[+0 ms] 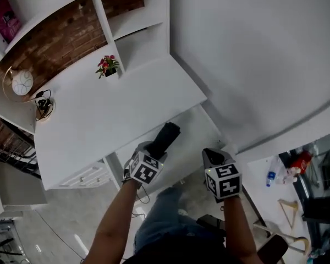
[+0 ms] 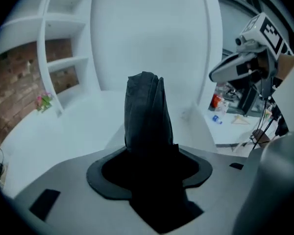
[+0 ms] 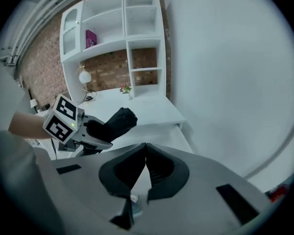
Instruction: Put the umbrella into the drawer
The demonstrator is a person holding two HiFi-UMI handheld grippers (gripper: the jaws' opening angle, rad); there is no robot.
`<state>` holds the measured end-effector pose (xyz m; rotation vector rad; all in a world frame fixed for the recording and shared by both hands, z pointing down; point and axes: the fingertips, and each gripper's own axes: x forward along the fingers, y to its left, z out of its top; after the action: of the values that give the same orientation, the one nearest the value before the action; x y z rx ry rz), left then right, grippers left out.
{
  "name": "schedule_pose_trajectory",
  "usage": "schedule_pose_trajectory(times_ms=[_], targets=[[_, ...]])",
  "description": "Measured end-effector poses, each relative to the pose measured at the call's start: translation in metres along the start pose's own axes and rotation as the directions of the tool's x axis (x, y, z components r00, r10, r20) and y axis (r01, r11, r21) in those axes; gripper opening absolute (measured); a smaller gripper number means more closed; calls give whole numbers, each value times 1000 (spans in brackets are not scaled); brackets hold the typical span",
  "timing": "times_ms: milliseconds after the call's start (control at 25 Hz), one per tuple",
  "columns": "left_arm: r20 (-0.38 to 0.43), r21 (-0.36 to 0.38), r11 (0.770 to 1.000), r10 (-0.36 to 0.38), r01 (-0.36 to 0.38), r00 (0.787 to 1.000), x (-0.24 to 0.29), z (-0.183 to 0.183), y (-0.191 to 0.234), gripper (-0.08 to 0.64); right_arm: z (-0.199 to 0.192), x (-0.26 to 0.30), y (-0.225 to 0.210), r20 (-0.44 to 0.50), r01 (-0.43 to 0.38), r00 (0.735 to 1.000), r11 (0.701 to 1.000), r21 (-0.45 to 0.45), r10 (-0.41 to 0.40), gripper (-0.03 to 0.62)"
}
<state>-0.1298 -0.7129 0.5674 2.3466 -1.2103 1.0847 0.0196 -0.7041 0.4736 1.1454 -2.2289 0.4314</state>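
Brick wall [image 1: 60,43] and white shelving [image 1: 137,15] back a white desk [image 1: 99,120] that is almost bare: potted flowers [image 1: 107,66] stand at its rear edge against the shelving, and a round lamp [image 1: 21,83] sits near its far left corner. Just below and beyond the desk's front edge, toward its right corner, a paler white panel juts out. I take it for the pulled-out drawer [image 1: 198,130], though its walls are hard to make out.

The folded dark umbrella [image 1: 165,139] is off every surface, carried in the air by the left gripper [image 1: 154,153]. Its fingers [image 2: 99,179] are clenched around the lower part of the bundle, so most of its length sticks out ahead of them. It is angled forward and down toward the drawer, its free end hanging over the panel beside the desk's front edge. Gripping it low and aiming it lengthwise probably lets the free end go in first.

To the right and clear of the umbrella, the right gripper [image 1: 212,157] hovers above the same panel, its fingers [image 3: 130,165] pressed tip to tip with nothing between them. It seems to be on hand to steady or push the drawer, not to carry anything.

The umbrella is not yet in the drawer.
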Motion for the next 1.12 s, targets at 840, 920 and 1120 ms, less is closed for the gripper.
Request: schedule_pose_trajectory(times_ms=[840,920,1120], targets=[[-270,-124,990,33,-69,962,90,-61,25,427,-20,52,-20,-121,-63,990,995,72,72,0],[-214,-145,981,94,-127,972,63,-49,26,430,-19,33,-14,-87,-82,992,995,57,87,0],[-17,-252,933,262,-258,965,-33,-20,15,426,-18,-28,9,0,-124,992,991,-53,124,0]])
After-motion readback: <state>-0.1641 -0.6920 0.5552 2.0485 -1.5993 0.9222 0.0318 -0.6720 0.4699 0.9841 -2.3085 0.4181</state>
